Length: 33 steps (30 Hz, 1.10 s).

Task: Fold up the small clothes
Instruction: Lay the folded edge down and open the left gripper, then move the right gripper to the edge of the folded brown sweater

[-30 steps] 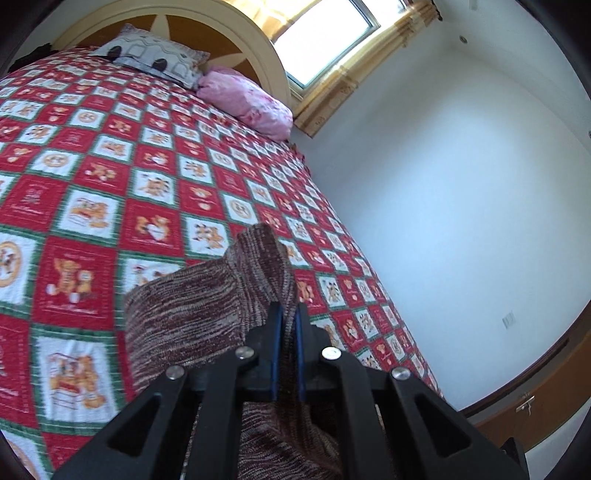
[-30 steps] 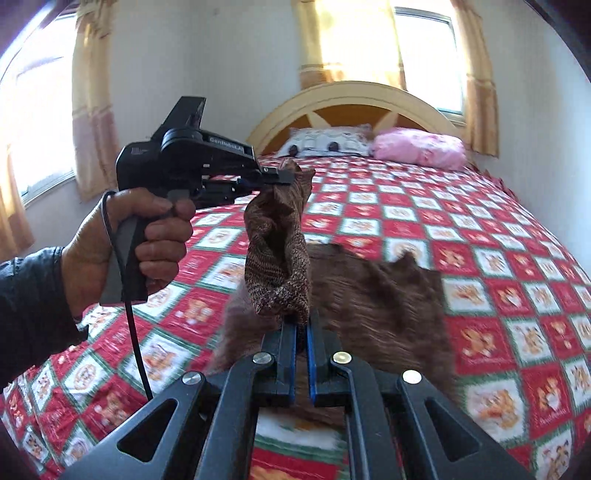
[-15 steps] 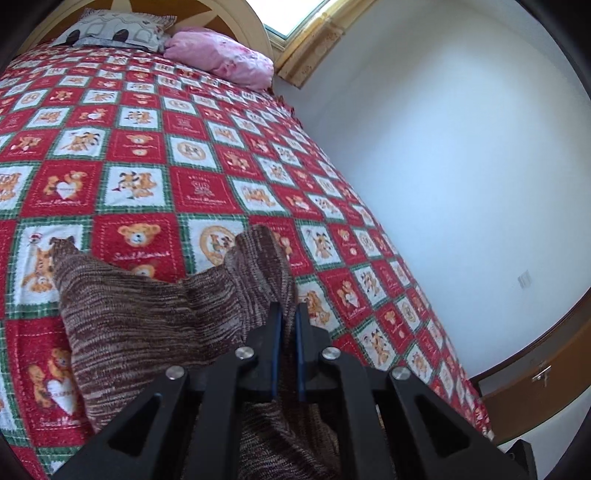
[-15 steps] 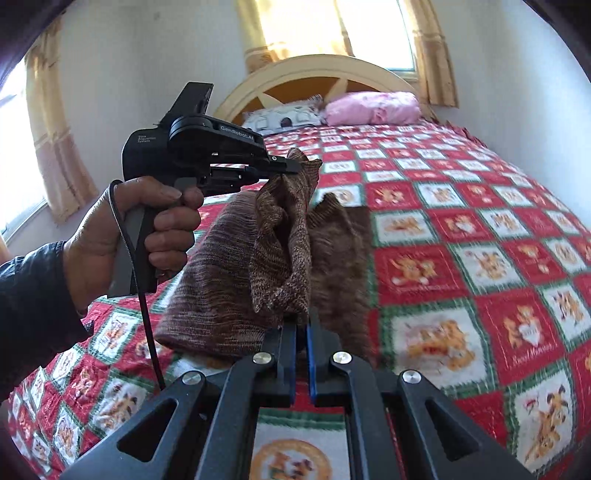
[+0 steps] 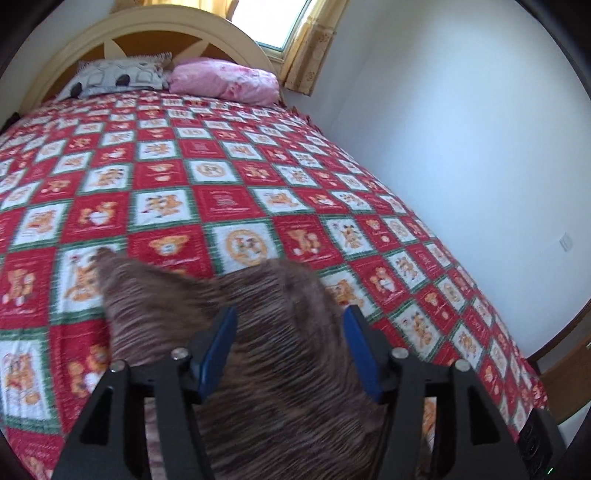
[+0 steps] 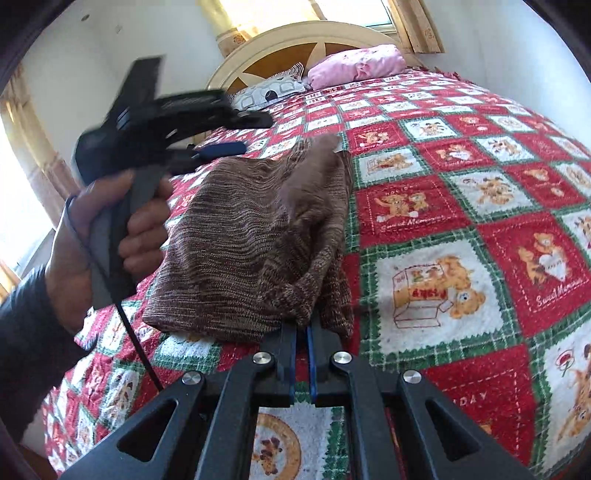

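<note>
brown knitted garment (image 6: 255, 236) is seen lying folded over on the red, white and green teddy-bear quilt (image 6: 461, 221), towards the near left part of the bed. its near edge is pinched between the closed blue pads of the right gripper (image 6: 303, 332), low over the quilt. the left gripper (image 5: 290, 328) is held by a hand (image 6: 107, 236) in a dark sleeve, to the left of the garment; its jaws are opening, and the knit is seen blurred between the parted blue pads (image 5: 218, 343) without being pressed by them. a grey patterned pillow (image 5: 118, 74) and a pink pillow (image 5: 225, 79) are set at the far end, against the arched headboard (image 5: 147, 33).
</note>
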Each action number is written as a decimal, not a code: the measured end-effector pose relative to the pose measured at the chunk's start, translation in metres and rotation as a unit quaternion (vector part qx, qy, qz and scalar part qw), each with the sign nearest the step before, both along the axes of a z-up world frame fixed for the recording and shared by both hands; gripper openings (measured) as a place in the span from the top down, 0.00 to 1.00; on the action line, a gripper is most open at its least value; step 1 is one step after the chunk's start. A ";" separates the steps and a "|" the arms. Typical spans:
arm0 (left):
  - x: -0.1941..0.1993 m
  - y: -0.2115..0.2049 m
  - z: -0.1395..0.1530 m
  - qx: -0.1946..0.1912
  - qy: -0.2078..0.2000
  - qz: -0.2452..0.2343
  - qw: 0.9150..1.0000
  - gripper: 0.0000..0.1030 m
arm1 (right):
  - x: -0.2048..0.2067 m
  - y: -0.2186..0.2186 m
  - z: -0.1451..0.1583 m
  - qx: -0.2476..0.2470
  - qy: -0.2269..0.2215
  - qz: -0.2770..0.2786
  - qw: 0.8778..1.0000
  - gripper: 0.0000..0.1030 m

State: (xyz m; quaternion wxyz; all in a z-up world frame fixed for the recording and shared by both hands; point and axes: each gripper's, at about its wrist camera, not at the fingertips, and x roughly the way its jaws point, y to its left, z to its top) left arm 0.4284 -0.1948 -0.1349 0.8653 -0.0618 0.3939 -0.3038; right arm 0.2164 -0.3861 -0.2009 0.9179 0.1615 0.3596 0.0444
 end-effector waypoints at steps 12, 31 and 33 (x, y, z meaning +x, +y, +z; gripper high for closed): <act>-0.055 0.036 -0.052 0.144 -0.042 0.031 0.988 0.28 | -0.010 -0.010 -0.010 0.046 -0.011 0.000 0.999 0.94; -0.084 0.088 -0.065 0.048 0.014 0.057 0.997 0.07 | -0.007 0.061 0.051 -0.075 -0.095 0.035 0.992 0.30; -0.087 0.092 -0.069 0.045 0.025 0.057 0.997 0.07 | 0.016 0.077 0.053 -0.077 -0.083 0.069 0.991 0.30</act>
